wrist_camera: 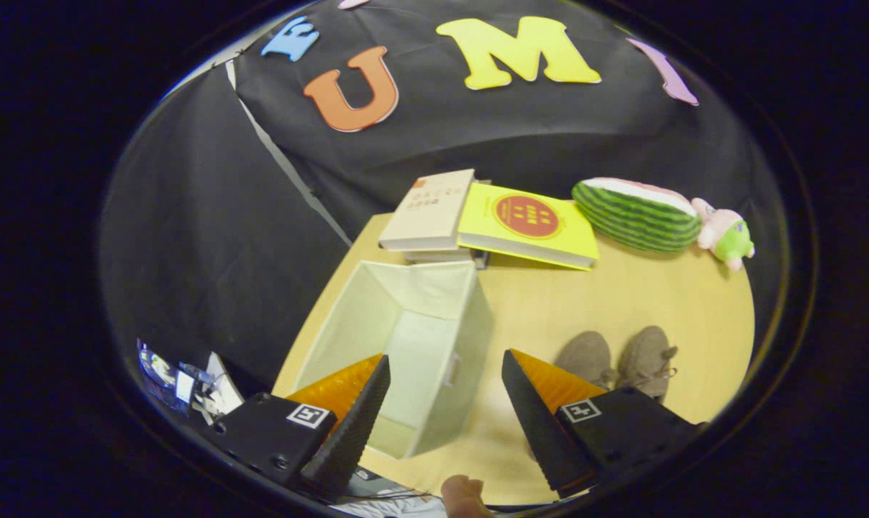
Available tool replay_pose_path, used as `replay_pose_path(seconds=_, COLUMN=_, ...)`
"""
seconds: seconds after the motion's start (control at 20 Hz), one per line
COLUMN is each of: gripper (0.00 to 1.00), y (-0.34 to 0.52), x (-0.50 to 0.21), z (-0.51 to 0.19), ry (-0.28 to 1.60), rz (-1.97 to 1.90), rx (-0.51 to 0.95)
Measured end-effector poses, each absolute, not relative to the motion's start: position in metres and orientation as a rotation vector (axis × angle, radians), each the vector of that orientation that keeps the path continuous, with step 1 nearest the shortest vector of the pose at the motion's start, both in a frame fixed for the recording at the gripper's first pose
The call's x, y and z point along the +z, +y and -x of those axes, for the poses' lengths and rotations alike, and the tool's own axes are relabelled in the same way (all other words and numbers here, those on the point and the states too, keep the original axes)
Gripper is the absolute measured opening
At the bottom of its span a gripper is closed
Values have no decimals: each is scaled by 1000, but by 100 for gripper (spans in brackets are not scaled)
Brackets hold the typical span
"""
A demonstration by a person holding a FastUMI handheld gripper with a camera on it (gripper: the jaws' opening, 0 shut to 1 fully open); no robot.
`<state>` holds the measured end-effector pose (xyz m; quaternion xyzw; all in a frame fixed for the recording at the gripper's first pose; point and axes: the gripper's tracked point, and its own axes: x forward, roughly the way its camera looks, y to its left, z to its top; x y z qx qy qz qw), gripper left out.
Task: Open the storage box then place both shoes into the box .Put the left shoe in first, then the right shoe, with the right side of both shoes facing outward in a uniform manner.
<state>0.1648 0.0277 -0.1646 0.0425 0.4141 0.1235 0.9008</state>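
A cream fabric storage box (413, 345) stands open-topped on the wooden table (665, 316), with nothing visible inside. Its near right wall lies between my fingers. Two taupe shoes stand side by side to the right of the box: one shoe (585, 356) nearer the box, the other (647, 356) further right, both partly hidden behind my right finger (542, 403). My gripper (445, 367) hovers above the table, open, holding nothing. My left finger (355, 410) is over the box's near left corner.
Beyond the box lie a beige book (429, 210) on a small stack and a yellow book (528, 224). A plush watermelon slice (636, 214) and a small pink-green plush toy (724, 234) rest at the far right. A person's fingertip (463, 496) shows below my fingers.
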Motion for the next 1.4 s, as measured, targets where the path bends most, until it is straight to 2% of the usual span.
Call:
replay_pose_path(seconds=0.4, gripper=100, y=-83, x=-235, z=-135, ry=1088, rz=-37, rx=37)
replay_pose_path(seconds=0.6, gripper=100, y=-92, x=-268, z=-124, ry=1212, rz=-102, rx=-6)
replay_pose_path(seconds=0.8, gripper=95, y=-106, x=-296, z=-127, ry=1270, rz=-64, rx=-47)
replay_pose_path(seconds=0.85, gripper=90, y=-106, x=-301, z=-130, ry=1273, rz=-59, rx=-48)
replay_pose_path(seconds=0.95, gripper=72, y=-111, x=-309, z=-135, ry=1279, rz=-23, rx=-50)
replay_pose_path(seconds=1.2, gripper=21, y=-113, x=-329, z=-142, ry=1285, rz=-133, rx=-61)
replay_pose_path(seconds=1.3, gripper=11, y=-118, x=-327, z=-145, ry=1249, rz=-138, rx=-63)
replay_pose_path(seconds=1.4, gripper=7, y=-114, x=-320, z=-144, ry=1231, rz=-160, rx=-50)
